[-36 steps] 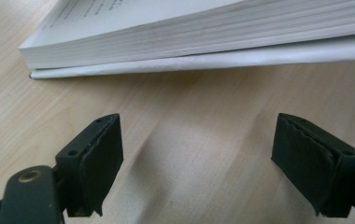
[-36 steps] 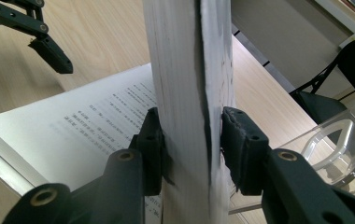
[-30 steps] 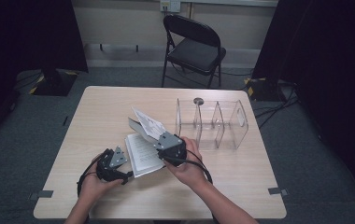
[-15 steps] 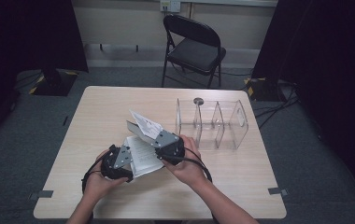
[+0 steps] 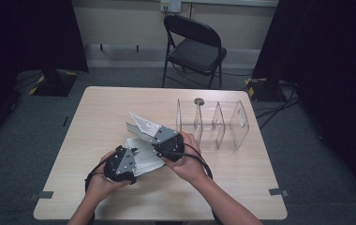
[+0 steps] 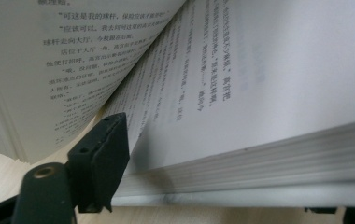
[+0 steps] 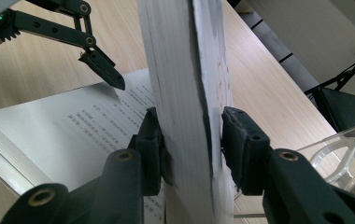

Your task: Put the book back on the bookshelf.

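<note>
**Left gripper moves in on the open book's lower half**

The book (image 5: 141, 147) lies open on the table (image 5: 241, 183), near its front middle, just left of the clear divided organizer (image 5: 213, 123). Its upper half of pages (image 7: 187, 93) stands lifted, clamped between the pads of the right gripper (image 5: 159, 136). Compared with 1 second ago, the left gripper (image 5: 120, 164) has shifted from the table beside the book up against the book's near left edge, and its jaws have just been narrowing. In the left gripper view the flat page stack (image 6: 259, 140) sits between the 2 jaws, 1 finger (image 6: 102, 161) at its edge; they look part-open, not yet pressing. Probably the left will pin or take the lower stack next, while the right holds the raised pages.
</note>
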### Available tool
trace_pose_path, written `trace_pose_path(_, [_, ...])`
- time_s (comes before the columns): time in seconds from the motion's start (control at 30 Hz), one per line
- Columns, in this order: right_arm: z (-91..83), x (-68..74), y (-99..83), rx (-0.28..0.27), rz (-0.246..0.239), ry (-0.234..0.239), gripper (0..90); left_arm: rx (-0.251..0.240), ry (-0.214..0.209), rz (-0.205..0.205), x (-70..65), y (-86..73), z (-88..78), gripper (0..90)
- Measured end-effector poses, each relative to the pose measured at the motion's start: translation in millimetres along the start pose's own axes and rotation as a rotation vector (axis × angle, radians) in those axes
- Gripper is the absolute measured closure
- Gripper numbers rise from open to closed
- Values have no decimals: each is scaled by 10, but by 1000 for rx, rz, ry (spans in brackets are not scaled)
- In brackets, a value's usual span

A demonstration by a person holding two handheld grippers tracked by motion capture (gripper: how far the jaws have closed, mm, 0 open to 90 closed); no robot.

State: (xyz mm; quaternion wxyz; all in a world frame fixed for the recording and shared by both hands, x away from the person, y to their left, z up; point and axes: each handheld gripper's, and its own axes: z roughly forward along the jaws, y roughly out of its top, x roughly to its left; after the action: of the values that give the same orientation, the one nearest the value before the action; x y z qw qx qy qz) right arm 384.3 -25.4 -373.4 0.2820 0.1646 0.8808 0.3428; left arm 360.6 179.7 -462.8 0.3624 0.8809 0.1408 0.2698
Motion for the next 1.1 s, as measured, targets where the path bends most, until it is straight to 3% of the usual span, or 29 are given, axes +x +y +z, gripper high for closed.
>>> trace_pose_path(0.23, [4, -3, 15, 5, 9, 3, 609, 26, -4, 17, -52, 57, 37, 151])
trace_pose_path(0.47, [8, 7, 26, 12, 6, 7, 606, 9, 72, 79, -62, 72, -25, 353])
trace_pose_path(0.6, [13, 21, 41, 16, -14, 14, 595, -20, 101, 74, -41, 69, -77, 483])
trace_pose_path(0.7, [-3, 50, 62, 19, -43, 29, 581, -42, 106, 39, 0, 99, -152, 552])
trace_pose_path(0.9, [-22, 79, 97, 20, -66, 50, 567, -30, 95, 35, 9, 133, -194, 575])
trace_pose_path(1.1, [-30, 86, 101, -11, -68, 109, 506, 10, 60, 30, 65, 234, -268, 605])
